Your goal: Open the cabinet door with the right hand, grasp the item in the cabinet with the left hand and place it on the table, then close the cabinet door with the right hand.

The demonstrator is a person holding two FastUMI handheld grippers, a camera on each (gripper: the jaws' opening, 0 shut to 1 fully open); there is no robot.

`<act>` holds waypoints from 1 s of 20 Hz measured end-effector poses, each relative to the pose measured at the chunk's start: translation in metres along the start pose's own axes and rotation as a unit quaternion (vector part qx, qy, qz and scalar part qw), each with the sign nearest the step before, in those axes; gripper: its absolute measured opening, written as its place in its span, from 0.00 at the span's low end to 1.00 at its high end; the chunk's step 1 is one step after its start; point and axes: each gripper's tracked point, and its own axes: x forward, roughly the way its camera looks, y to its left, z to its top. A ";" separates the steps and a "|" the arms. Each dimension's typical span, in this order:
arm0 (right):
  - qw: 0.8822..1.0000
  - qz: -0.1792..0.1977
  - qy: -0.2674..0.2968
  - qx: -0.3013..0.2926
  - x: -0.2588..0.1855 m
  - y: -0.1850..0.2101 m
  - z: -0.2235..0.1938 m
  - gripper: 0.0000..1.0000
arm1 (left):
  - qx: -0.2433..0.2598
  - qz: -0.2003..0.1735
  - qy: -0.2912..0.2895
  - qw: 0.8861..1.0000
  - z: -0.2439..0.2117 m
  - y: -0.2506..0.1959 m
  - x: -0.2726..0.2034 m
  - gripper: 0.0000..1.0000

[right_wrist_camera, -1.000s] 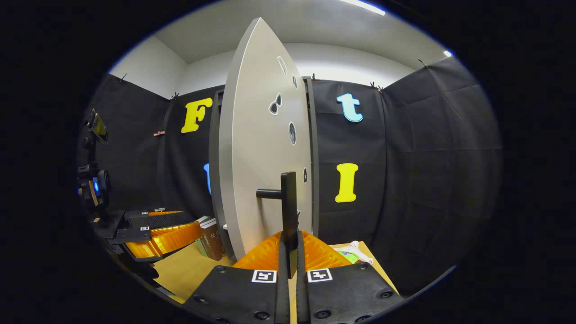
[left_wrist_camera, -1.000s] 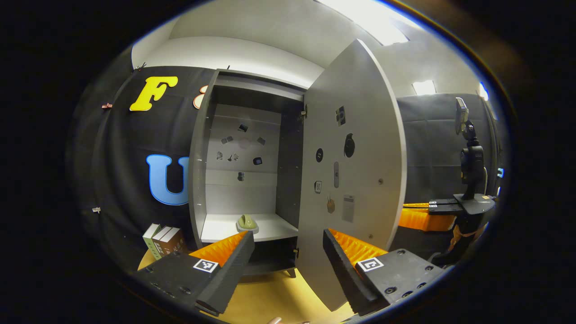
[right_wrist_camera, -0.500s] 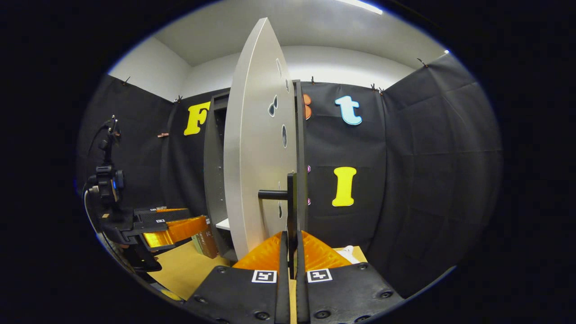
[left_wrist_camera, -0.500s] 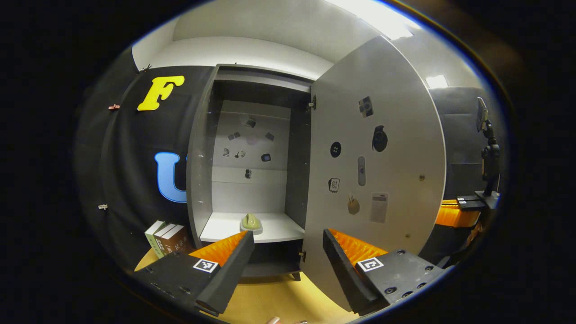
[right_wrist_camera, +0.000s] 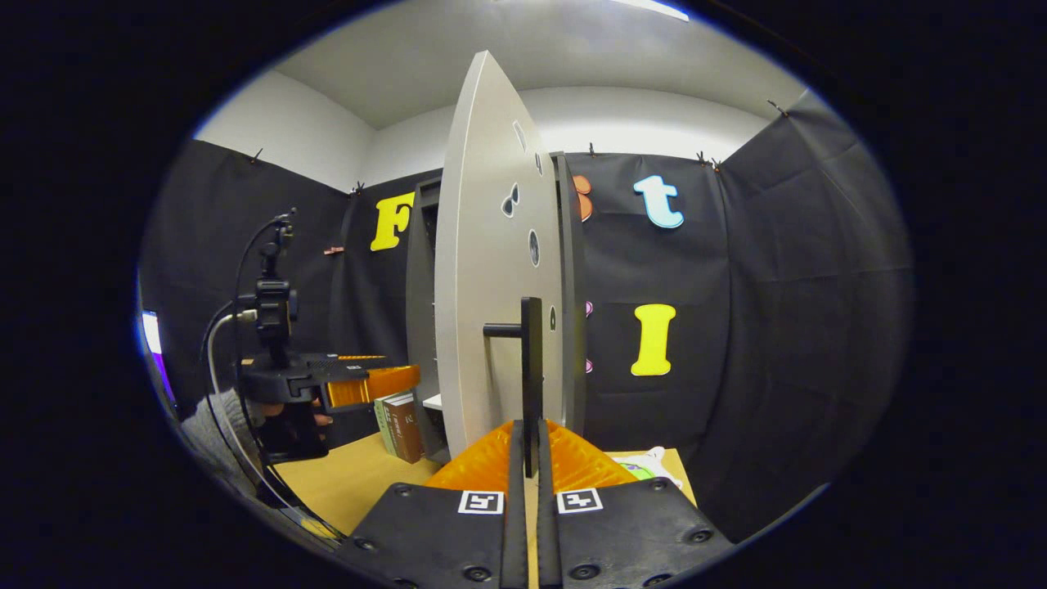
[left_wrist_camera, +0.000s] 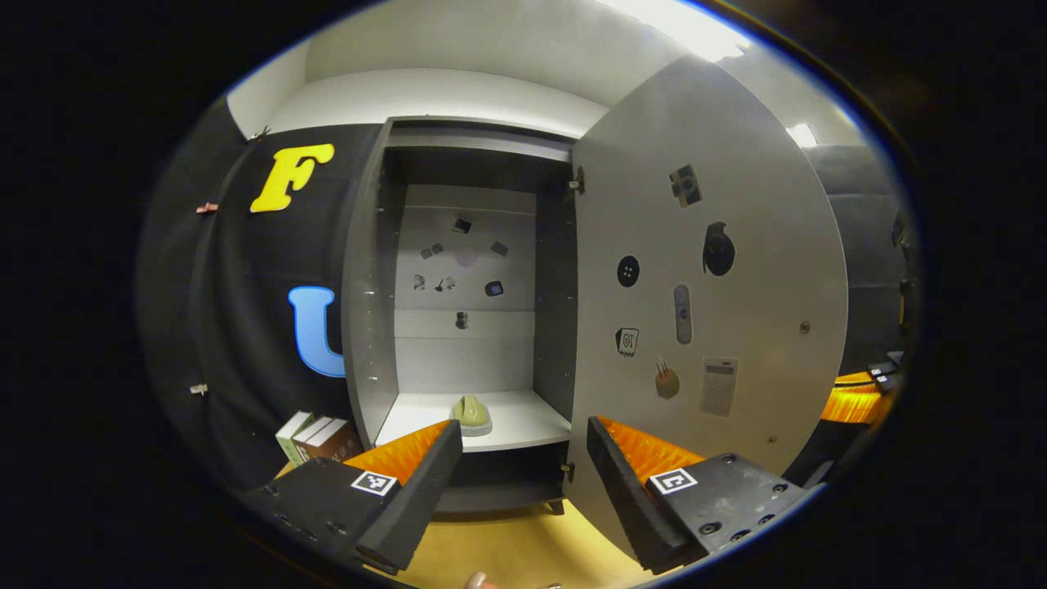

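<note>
Cabinet is wide open, and the only thing on its white shelf is a little green item, sitting near the front. Left gripper hangs in front with jaws spread, nothing in them. Right gripper has its jaws clenched on the door handle, above the wooden bench.

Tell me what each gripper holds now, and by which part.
The right gripper holds the cabinet door by its black handle bar, jaws shut on it. The left gripper is open and holds nothing.
</note>
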 end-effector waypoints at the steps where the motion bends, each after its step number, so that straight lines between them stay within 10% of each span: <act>1: 1.000 -0.005 -0.004 -0.009 -0.006 -0.005 -0.002 0.09 | -0.001 -0.002 0.001 1.000 -0.001 0.000 0.005 0.96; 5: 0.998 -0.051 0.013 -0.022 -0.023 -0.045 -0.024 0.15 | -0.012 -0.001 0.011 1.000 0.000 0.006 0.030 0.96; 10: 0.989 -0.141 0.025 -0.032 -0.038 -0.099 -0.043 0.94 | -0.011 -0.012 0.046 0.999 -0.005 0.023 0.077 0.96; 20: 0.971 -0.232 0.052 -0.031 -0.037 -0.168 -0.079 0.97 | -0.045 -0.007 0.152 0.987 -0.055 0.076 0.197 0.96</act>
